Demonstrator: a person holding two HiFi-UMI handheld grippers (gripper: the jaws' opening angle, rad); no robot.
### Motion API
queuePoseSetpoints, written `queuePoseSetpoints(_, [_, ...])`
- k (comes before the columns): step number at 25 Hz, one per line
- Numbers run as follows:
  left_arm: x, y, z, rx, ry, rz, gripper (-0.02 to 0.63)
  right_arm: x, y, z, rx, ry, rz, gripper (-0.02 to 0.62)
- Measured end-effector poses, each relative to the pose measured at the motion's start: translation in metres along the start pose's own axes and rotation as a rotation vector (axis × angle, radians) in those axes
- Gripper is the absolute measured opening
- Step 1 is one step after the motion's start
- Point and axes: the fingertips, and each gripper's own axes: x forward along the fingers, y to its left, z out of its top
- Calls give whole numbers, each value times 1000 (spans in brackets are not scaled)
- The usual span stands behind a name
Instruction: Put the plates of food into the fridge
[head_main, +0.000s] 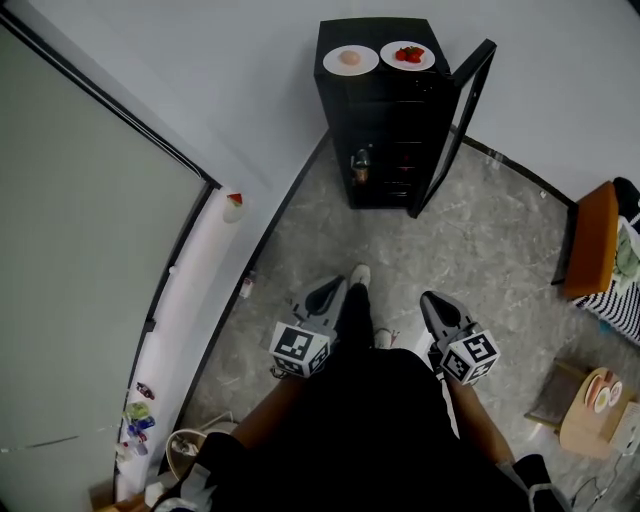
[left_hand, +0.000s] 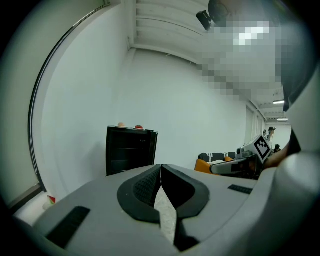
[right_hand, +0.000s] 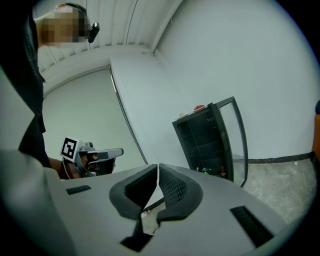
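Note:
A small black fridge (head_main: 385, 120) stands against the far wall, its glass door (head_main: 452, 125) swung open to the right. On its top sit two white plates: one with a pale round food (head_main: 350, 59), one with red food (head_main: 407, 55). Both plates show small in the left gripper view as the pale plate (left_hand: 121, 125) and the red plate (left_hand: 139, 127). My left gripper (head_main: 328, 293) and right gripper (head_main: 433, 300) are held near my body, well short of the fridge. Each is shut with nothing in its jaws. The fridge (right_hand: 205, 140) fills the right gripper view's middle right.
A long white ledge (head_main: 190, 330) with small items runs along the left window wall. An orange chair (head_main: 593, 240) and striped cloth stand at the right, a low wooden stool (head_main: 590, 420) lower right. Bottles (head_main: 360, 165) sit low in the fridge. Grey stone floor lies between me and the fridge.

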Motion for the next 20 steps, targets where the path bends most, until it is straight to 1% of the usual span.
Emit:
queuePoseSetpoints(4, [19,12,3,-3,1,10,23,12,-15,6,4,3,-3,28])
queuePoseSetpoints(9, [44,33,8,-2,5,12,23,39,-36,9,10,37,-4,28])
queuePoseSetpoints(14, [85,62,13,-13,15,-12,23,77,-58,25,22,47,-2,28])
queuePoseSetpoints(20, [137,104,35,-22,25,-49,23,125,-89,51,52,57,-37,28])
